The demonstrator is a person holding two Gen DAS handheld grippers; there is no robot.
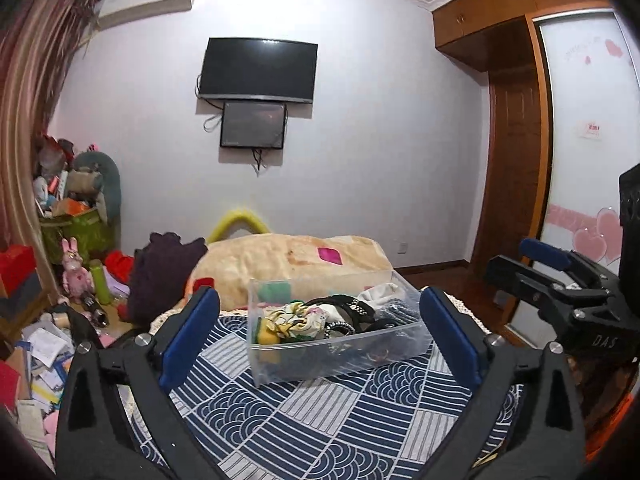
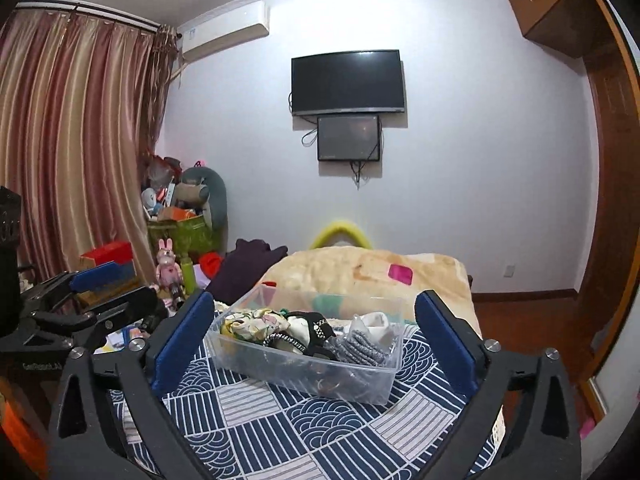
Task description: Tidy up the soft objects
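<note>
A clear plastic bin (image 1: 400, 350) stands on a blue and white patterned cloth (image 1: 320, 420). It holds a floral scrunchie (image 1: 296, 320), black bands, white cloth and grey socks (image 2: 362, 346). My left gripper (image 1: 320, 332) is open and empty, hovering just in front of the bin, its blue pads either side of it in view. My right gripper (image 2: 316, 338) is open and empty, likewise before the bin (image 2: 280, 368). Each gripper shows at the edge of the other's view: the right one (image 1: 560, 276), the left one (image 2: 92, 296).
A beige folded blanket (image 1: 296, 256) lies behind the bin, a dark purple garment (image 1: 160, 272) to its left. Cluttered boxes, toys and papers (image 1: 68, 240) fill the floor at left by the curtain (image 2: 72, 152). A wooden wardrobe (image 1: 516, 120) stands at right.
</note>
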